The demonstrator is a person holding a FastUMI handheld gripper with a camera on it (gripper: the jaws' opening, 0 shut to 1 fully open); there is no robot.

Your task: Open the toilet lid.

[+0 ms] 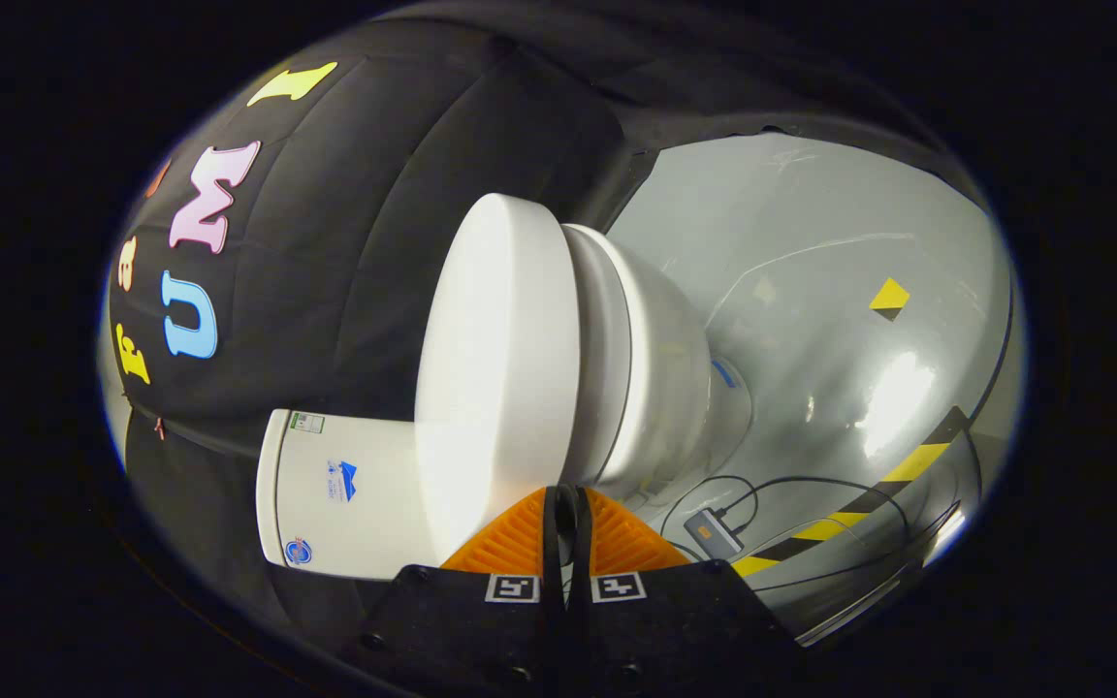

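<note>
while the view is rolled hard to one side, so that the floor runs up one flank and the black cloth wall up the other, the gripper [565, 496] shows with its two fingers [510, 538] drawn together, only a thin dark slit left between them and nothing held in it. their tips sit right at the edge of the toilet lid [495, 368], about where the lid meets the seat; whether they actually touch it cannot be told. there is one toilet [660, 373], white, and its one lid lies down flat on the seat [605, 359], closed, its broad smooth top turned toward the cloth wall. behind the lid stands one white tank [340, 494], carrying three small stickers, one at an upper corner, one near the middle and one round one at a lower corner. beyond the bowl the glossy grey floor [811, 252] carries one small yellow and black square marker [889, 299], well apart from the toilet. nearer the fingers, one small grey box [711, 531] lies on the floor with thin dark cables [815, 482] looping away from it, and just past it runs one strip of yellow and black striped tape [869, 494].
</note>
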